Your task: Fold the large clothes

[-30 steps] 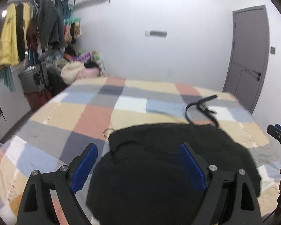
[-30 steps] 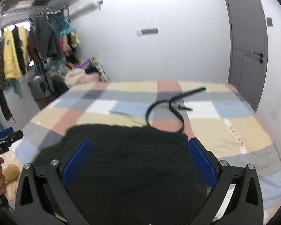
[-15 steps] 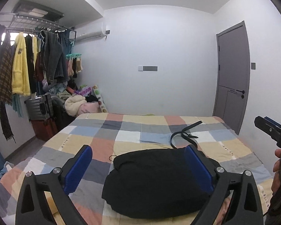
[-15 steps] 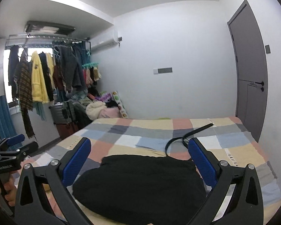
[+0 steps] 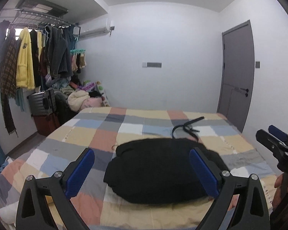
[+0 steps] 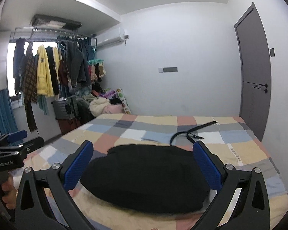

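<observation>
One black garment lying on checked bedspread, black belt beyond.
I am holding my left gripper and right gripper above it, jaws apart, empty.

black garment near edge blurred; person's hand cut off by frame edge.

One black garment folded on one checked bed. One black strap beyond it. My two grippers, left and right. One grey door, one air conditioner, one clothes rail, one grey suitcase, one yellow coat.
</observation>
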`<state>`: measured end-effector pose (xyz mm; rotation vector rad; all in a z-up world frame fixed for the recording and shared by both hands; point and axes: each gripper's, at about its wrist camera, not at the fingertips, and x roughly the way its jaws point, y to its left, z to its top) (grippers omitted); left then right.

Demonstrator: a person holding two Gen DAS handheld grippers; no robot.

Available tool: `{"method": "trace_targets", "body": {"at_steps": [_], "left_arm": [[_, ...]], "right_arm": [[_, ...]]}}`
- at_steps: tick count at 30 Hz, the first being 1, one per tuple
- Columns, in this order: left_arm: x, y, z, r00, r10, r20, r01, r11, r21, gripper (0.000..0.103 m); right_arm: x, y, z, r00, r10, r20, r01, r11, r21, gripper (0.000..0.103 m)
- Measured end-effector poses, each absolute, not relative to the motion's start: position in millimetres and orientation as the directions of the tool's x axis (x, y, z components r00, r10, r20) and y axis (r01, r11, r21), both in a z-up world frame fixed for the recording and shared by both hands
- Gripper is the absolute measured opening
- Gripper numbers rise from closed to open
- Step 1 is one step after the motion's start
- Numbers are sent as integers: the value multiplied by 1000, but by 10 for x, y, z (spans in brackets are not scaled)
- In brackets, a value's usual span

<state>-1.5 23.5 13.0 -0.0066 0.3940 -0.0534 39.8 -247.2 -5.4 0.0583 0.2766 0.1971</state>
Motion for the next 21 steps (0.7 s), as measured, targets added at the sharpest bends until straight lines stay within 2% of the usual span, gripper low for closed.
{"method": "trace_targets", "body": {"at_steps": [9, 21], "left_arm": [[72, 231, -339, 882, -46, -468, 32, 999, -38, 100], [199, 227, -701, 861, -24, -509, 2, 999, -45, 100]], "right_arm": [[310, -2469, -472, 919, 188, -347, -166, 982, 92, 103], [464, -2455, -1011, 878, 179, -445, -149, 984, 101, 103]]}}
